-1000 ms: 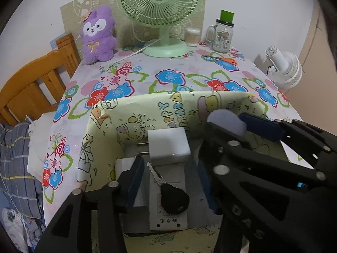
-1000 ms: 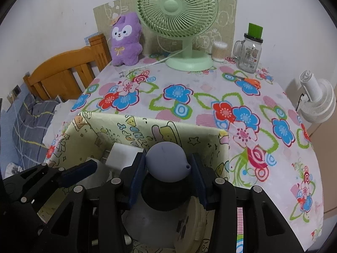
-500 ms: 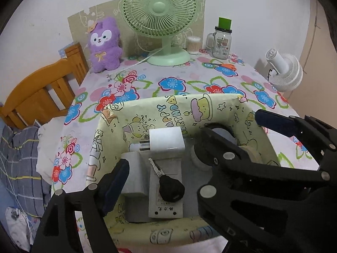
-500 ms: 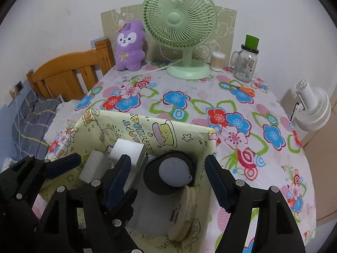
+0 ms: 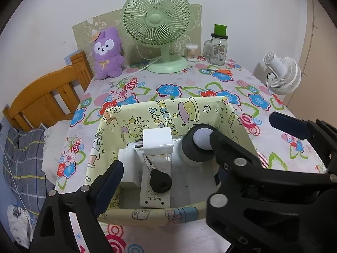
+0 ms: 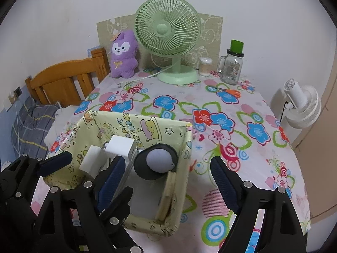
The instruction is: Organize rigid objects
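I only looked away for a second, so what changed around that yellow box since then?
The right gripper let go of the grey-topped round thing, left in the yellow box, and pulled back; its jaws are opening. The left gripper also opened and backed off, empty. The white charger and key stayed put.

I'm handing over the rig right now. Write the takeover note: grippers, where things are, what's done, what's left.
Left gripper: jaws opening, nothing held.
Right gripper: jaws opening, nothing held.
Yellow box holds the white charger, black key on a white block, and black round thing with grey ball.
Done: those are stowed.
Left: possibly the orange scissors lying on the table; judge yourself.
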`<state>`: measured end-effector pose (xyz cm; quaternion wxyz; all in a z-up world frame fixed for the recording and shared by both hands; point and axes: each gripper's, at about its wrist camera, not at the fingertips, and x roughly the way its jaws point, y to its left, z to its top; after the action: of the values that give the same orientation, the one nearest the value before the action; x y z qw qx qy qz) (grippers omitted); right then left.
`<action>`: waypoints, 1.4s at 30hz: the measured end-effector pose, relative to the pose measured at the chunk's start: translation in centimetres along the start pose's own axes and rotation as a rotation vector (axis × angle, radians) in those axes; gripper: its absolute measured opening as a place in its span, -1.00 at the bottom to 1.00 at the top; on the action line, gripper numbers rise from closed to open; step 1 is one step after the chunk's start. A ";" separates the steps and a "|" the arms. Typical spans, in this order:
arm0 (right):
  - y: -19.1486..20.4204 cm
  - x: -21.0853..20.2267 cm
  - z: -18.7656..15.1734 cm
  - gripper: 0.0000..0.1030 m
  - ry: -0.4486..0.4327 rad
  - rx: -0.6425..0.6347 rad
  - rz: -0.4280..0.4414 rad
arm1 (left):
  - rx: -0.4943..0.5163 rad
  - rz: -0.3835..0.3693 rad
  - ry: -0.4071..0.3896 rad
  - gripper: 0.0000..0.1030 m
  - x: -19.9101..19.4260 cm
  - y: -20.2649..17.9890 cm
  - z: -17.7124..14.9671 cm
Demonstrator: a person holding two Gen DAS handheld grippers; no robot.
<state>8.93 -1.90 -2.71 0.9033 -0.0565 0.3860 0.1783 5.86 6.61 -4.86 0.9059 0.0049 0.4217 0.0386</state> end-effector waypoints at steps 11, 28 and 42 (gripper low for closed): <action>-2.1 -2.2 -0.8 0.70 -0.025 0.028 -0.018 | -0.020 -0.001 -0.030 0.86 -1.4 -1.5 -0.1; -6.5 -6.5 -0.8 0.71 -0.083 0.108 -0.070 | -0.048 -0.009 -0.116 0.98 -4.5 -3.1 1.2; -10.9 -11.2 -1.0 0.82 -0.166 0.162 -0.146 | -0.075 -0.035 -0.190 0.99 -7.6 -3.9 2.5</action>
<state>5.06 -15.38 4.27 0.9444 0.0037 0.3178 0.0846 3.15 2.20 2.34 0.9419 -0.0329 0.3322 0.0381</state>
